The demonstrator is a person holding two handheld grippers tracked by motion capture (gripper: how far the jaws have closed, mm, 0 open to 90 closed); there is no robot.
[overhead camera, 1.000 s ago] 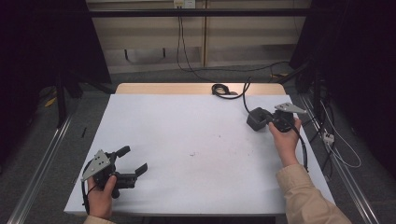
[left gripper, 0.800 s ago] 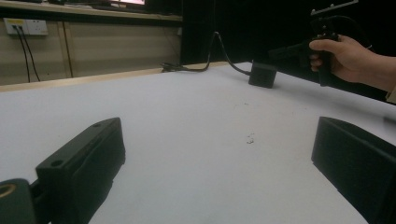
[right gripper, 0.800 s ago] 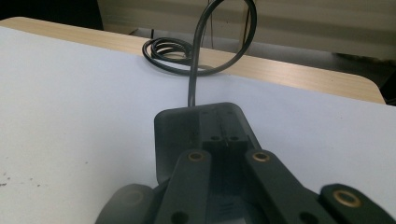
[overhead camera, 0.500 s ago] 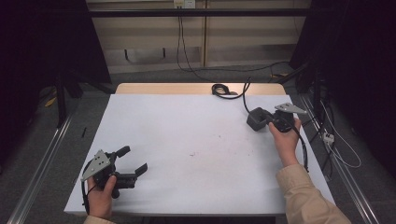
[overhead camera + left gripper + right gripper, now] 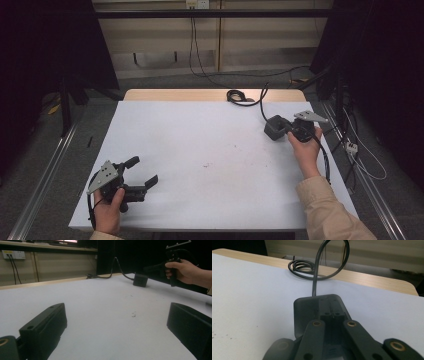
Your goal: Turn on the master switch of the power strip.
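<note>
- Right gripper, jaws pressed together on the black power adapter just ahead, should lift straight, minding the cable beyond.
- Left gripper, its 2 jaws spread, rests well apart.

white table, wall socket

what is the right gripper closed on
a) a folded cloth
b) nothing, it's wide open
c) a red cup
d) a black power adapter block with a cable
d: the right gripper has its jaws drawn together on the black adapter block, whose cable loops away behind it.
</note>
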